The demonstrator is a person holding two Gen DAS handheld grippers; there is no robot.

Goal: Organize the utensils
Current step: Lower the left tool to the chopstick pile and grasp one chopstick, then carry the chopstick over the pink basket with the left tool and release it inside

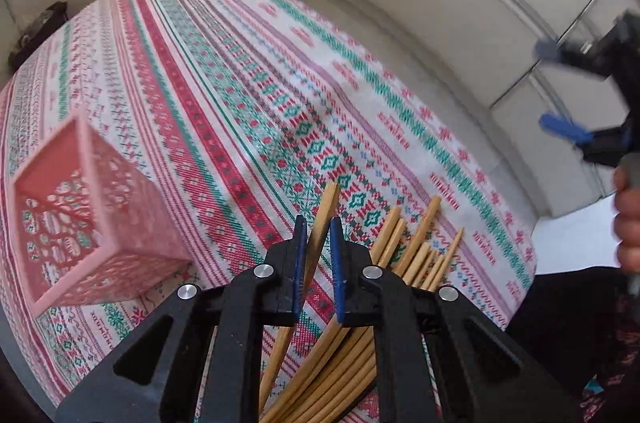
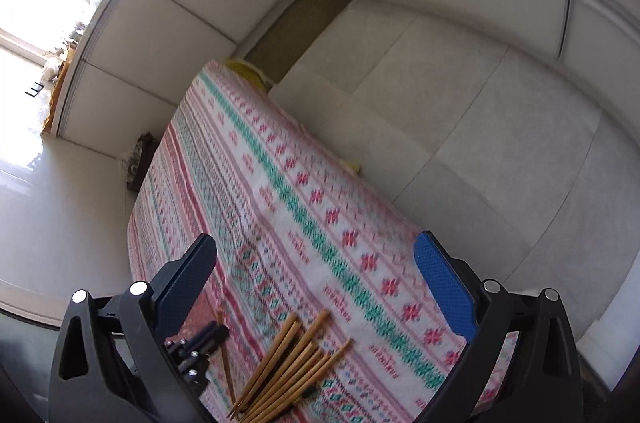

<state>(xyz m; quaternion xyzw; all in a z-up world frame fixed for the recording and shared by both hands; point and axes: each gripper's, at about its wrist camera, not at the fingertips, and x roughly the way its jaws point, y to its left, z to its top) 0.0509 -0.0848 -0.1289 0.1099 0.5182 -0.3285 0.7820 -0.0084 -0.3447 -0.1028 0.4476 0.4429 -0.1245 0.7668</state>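
Left wrist view: left gripper (image 1: 319,235) at bottom centre, fingers nearly pressed together, pinching a single chopstick (image 1: 320,223) between the blue pads. The stick runs up through the gap, tip showing above the fingers, its lower length passing under the gripper body.

Pile of chopsticks (image 1: 416,251) lies on the tabletop (image 1: 240,83) just right of the gripper, fanned out, tips pointing toward upper right. More of the same pile shows below the gripper at bottom centre.

Pink lattice basket (image 1: 92,215) at left of frame, blurred, tilted in the view, open mouth facing the camera. It sits well apart from the pile.

Tabletop is covered with a patterned cloth in red, green and white stripes.

Right gripper (image 1: 560,91) at right edge of the left view, blurred, blue fingers spread, a hand (image 1: 628,219) on its handle below.

Right wrist view: right gripper (image 2: 316,287) with fingers spread wide, nothing between them, above the cloth. Pile of chopsticks (image 2: 288,363) at bottom centre. The left gripper's dark tip shows at lower left, just beside the pile.
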